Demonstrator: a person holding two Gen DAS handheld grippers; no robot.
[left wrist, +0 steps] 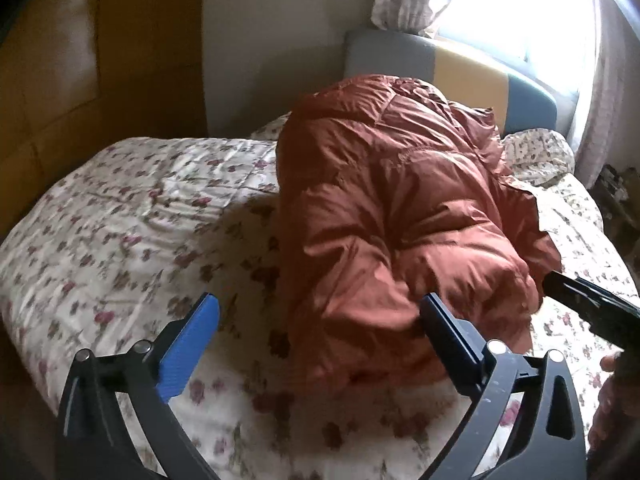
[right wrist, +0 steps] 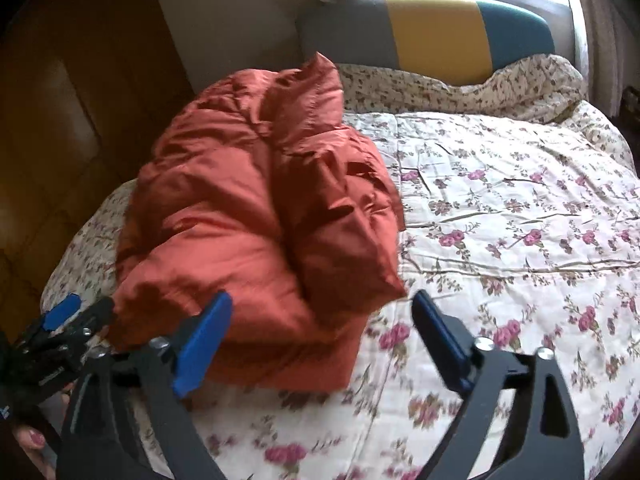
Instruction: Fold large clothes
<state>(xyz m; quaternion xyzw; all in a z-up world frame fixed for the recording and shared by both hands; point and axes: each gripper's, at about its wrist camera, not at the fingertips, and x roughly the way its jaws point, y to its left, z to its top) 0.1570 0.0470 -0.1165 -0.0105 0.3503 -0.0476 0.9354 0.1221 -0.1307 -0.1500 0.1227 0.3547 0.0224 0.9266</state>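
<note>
A rust-red puffy down jacket (left wrist: 400, 208) lies folded in a thick bundle on the floral bedspread (left wrist: 120, 220). It also shows in the right wrist view (right wrist: 256, 200). My left gripper (left wrist: 320, 312) is open and empty, just in front of the bundle's near end. My right gripper (right wrist: 322, 312) is open and empty, its jaws straddling the bundle's near right corner without touching. The right gripper shows as a black bar at the right edge of the left wrist view (left wrist: 584, 304). The left gripper shows at the lower left of the right wrist view (right wrist: 60, 328).
A headboard (right wrist: 436, 32) in grey, yellow and teal stands at the far end under a bright window (left wrist: 516, 4). A floral pillow (right wrist: 480, 88) lies against it. A brown wooden wardrobe (left wrist: 80, 80) stands to the left. Open bedspread (right wrist: 520, 220) lies right of the jacket.
</note>
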